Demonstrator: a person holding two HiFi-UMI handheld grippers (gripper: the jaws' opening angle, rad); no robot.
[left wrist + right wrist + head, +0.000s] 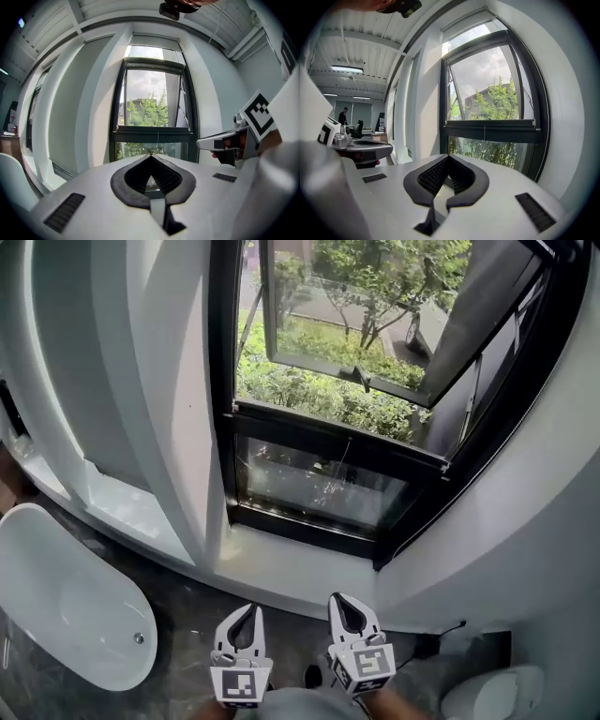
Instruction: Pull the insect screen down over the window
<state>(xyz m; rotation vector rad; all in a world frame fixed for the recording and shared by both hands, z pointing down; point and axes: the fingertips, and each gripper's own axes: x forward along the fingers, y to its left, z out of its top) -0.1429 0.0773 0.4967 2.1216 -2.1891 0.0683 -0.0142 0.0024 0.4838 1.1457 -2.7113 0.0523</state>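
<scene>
left gripper (254, 608) and right gripper (337, 598) side by side above the dark floor (187, 607), both pointed at the black-framed window (119, 117) and well apart from it. the fingers of each are closed together with nothing between them. upper sash (356, 324) tilted outward. insect screen housing (154, 41) along the window's top edge, glass below uncovered; a thin cord (158, 138) hangs before the middle crossbar. white bathtub (66, 606) at left.

The window frame (223, 381) is black, the bathtub (56, 596) white, the floor (187, 607) dark grey and veined.
</scene>
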